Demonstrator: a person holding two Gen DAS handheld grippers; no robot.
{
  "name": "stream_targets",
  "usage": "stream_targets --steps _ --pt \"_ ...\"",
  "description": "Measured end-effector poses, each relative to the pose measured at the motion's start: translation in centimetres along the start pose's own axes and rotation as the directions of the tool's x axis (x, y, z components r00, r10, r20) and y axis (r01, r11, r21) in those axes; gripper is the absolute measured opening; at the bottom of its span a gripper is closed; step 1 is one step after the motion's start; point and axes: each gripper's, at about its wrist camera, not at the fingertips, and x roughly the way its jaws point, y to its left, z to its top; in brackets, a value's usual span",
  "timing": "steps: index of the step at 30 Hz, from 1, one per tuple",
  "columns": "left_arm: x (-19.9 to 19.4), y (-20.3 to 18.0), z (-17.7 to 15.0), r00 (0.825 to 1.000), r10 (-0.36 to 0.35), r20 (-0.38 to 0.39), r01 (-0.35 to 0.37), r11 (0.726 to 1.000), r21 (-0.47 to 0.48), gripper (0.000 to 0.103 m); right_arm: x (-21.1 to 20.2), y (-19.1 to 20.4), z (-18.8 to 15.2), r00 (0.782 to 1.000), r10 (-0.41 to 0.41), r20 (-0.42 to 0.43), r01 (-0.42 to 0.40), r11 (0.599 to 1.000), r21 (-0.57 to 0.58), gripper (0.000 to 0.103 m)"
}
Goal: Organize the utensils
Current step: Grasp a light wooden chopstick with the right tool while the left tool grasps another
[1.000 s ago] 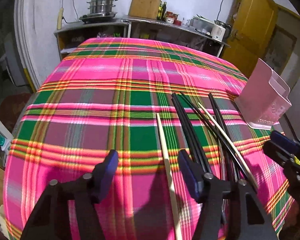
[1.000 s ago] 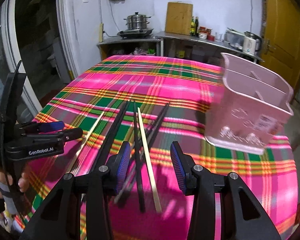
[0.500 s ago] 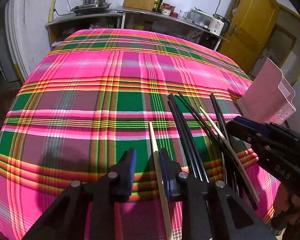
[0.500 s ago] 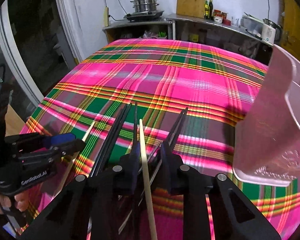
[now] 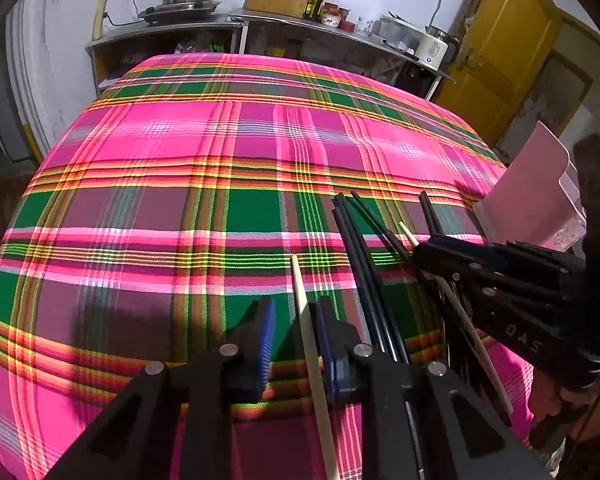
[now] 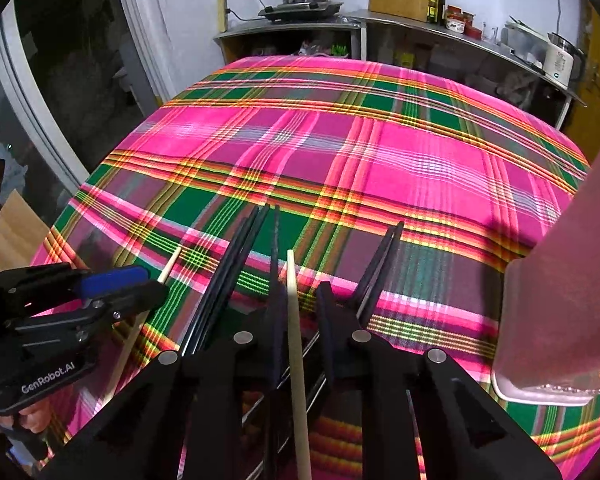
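Two pale chopsticks lie among black ones on the near cloth: one between the left gripper, one between the right gripper. Both jaws were closing; contact seems likely. Light, stiff, slippery; grip mid-shaft.

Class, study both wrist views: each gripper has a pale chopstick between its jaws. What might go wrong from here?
1. The left gripper has just been closing around a pale chopstick, the right gripper around a second pale chopstick. Gaps remain at the pads, so lifting now may drop them.
2. Black chopsticks lie right beside the right gripper and may get pinched or dragged.
3. The pink holder stands close; a swinging stick might knock it.
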Motion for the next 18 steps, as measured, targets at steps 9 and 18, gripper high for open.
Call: stream_targets --steps 9,18 --pt "0.6 -1.2 0.2 0.999 0.043 -0.007 -0.043 0.998 0.05 0.015 1.1 0.2 0.5 0.999 -0.002 -0.037 0.001 1.0 -0.012 0.014" --pt "0.9 -1.0 0.8 0.999 0.035 -0.026 -0.033 0.998 0.058 0.006 1.4 -0.1 1.0 0.998 0.009 -0.055 -0.009 1.0 -0.006 0.008"
